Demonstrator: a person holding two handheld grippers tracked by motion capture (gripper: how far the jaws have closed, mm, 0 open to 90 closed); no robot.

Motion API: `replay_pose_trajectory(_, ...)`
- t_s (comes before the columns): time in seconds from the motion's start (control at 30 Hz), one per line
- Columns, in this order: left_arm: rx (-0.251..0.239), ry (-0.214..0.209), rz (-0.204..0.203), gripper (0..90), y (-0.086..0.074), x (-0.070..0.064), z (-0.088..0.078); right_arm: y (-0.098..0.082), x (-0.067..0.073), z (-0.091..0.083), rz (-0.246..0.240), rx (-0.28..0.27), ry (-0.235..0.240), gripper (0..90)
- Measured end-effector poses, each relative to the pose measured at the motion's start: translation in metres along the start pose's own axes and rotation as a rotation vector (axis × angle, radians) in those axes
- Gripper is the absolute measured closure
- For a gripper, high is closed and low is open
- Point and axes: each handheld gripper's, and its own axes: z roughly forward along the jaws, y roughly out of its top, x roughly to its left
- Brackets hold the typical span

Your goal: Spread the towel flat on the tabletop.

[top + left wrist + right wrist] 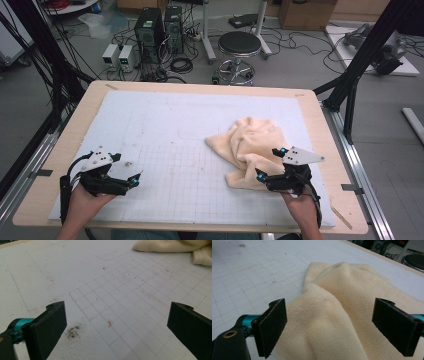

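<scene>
A crumpled cream towel (250, 145) lies right of centre on the white gridded mat (175, 135). My right gripper (271, 163) hovers at the towel's near right edge with its jaws wide open. In the right gripper view the towel (332, 310) bulges up between the two black pads (273, 322), and no pad presses on it. My left gripper (131, 176) stands open over bare mat at the near left, far from the towel. Its view shows gridded mat (105, 302) between the jaws and the towel (175, 246) far off at the top right.
The mat lies on a wooden table (65, 145) with black frame posts (360, 55) at both sides. Behind the table stand a black stool (239, 47), computer towers (150, 30) and loose cables on the floor. A dark smudge (72, 331) marks the mat near my left gripper.
</scene>
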Motion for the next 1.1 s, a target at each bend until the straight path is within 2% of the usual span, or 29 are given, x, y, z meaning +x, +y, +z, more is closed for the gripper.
replay_pose_trajectory(0.33, 0.006, -0.005, 0.001, 3.0, 0.002, -0.001, 0.004, -0.004, -0.005, -0.001, 0.006, 0.004, -0.007, 12.0)
replay_pose_trajectory(0.8, -0.001, 0.0, -0.003, 3.0, -0.003, -0.001, -0.005, 0.003, -0.002, -0.002, -0.013, 0.003, -0.007, 12.5)
replay_pose_trajectory(0.9, -0.002, 0.003, -0.008, 3.0, -0.003, 0.0, -0.005, 0.008, -0.005, -0.004, -0.025, -0.002, 0.004, 18.7)
replay_pose_trajectory(0.97, -0.002, 0.003, -0.012, 3.0, -0.003, 0.0, -0.004, 0.012, -0.009, -0.005, -0.038, 0.002, -0.005, 20.6)
replay_pose_trajectory(1.03, -0.003, -0.001, -0.014, 2.9, -0.003, 0.0, -0.003, 0.015, -0.016, -0.003, -0.012, 0.007, 0.003, 22.5)
replay_pose_trajectory(1.1, 0.002, -0.004, -0.014, 3.0, -0.003, 0.0, -0.001, 0.017, -0.023, 0.003, -0.023, 0.018, 0.019, 30.0)
